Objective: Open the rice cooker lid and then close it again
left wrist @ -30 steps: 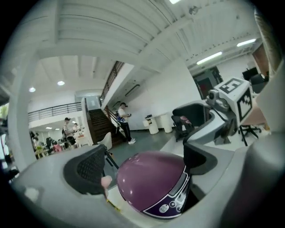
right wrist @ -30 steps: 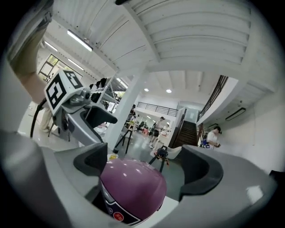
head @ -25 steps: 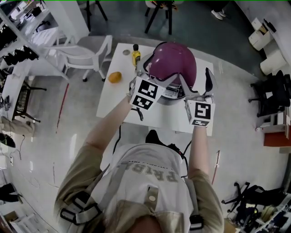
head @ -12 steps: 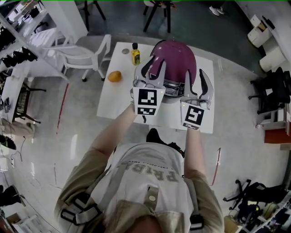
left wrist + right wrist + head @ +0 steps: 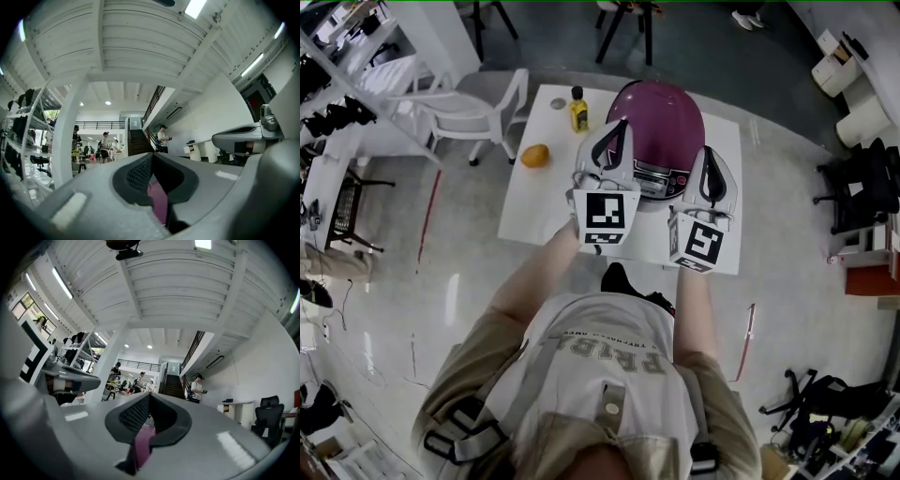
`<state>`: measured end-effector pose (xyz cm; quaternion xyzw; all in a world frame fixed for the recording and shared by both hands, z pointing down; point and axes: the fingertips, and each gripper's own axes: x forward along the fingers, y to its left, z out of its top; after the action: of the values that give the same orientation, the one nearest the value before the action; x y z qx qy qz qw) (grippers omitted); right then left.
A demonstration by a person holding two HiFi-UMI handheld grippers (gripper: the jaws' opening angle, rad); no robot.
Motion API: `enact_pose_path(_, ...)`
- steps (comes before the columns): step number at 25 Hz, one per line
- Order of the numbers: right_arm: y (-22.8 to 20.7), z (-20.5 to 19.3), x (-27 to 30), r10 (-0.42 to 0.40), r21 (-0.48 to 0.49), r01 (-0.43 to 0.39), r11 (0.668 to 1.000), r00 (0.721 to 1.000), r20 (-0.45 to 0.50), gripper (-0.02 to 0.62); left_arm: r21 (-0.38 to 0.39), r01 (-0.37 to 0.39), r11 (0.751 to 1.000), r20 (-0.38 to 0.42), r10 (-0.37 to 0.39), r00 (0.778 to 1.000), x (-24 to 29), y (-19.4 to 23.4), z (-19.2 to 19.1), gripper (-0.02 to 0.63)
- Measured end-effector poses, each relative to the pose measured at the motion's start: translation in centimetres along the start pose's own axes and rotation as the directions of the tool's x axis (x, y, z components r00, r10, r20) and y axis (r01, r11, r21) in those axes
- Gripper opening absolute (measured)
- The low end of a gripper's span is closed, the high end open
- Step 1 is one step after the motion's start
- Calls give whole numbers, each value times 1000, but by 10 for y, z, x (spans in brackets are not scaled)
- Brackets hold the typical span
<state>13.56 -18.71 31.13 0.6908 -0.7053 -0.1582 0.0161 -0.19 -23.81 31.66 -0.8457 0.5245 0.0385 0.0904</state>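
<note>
Rice cooker (image 5: 661, 127) stands toward the far side of the white counter (image 5: 539, 202), with its purple domed lid (image 5: 656, 112) down and its control panel (image 5: 656, 178) facing you. A lid that lies like this could be waiting to be raised or could already be lowered again, and the scene does not say which.

Your left gripper (image 5: 622, 128) and right gripper (image 5: 712, 157) are held up side by side just in front of the cooker, tipped a little upward. Both pairs of jaws have just been closing and now meet pad to pad. Each gripper view shows nothing between them, only a sliver of purple from the cooker beyond.

Closed jaws give you a blunt tip rather than a grip. Any touch on the lid should be square and slow. I judge that the cooker stands free on a smooth top, so a sideways push could make it slide. Keep the two grippers apart so their marker cubes don't knock together.

A yellow bottle (image 5: 578, 108) stands just left of the cooker, with a small round thing (image 5: 560, 105) beside it. An orange fruit (image 5: 533, 156) lies near the counter's left edge. A white plastic chair (image 5: 478, 108) stands to the left on a pale glossy floor (image 5: 459, 272), with shelving at the far left and a black office chair (image 5: 862, 187) to the right. The gripper views show a white beamed ceiling, a staircase and people standing far off.
</note>
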Motion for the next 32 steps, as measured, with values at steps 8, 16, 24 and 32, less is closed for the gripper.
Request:
enact_pose_path(8, 1, -1, -4, 21, 53, -21, 998, 1000, 1, 2, 34, 10, 999, 39, -11, 999, -4, -6, 11, 9)
enact_pose_path(16, -7, -1, -8, -3, 83, 1, 997, 1000, 28, -2, 34, 19, 999, 37, -21, 999, -5, -9, 7, 9)
enact_pose_path(24, -13, -5, -10, -15, 78, 14, 997, 1000, 12, -2, 43, 26, 999, 16, -27, 1000, -3, -12, -3, 9)
enact_pose_path(32, -12, -8, -9, -6, 76, 5, 997, 1000, 9, -2, 46, 30, 998, 11, -31, 999, 0, -14, -8, 9)
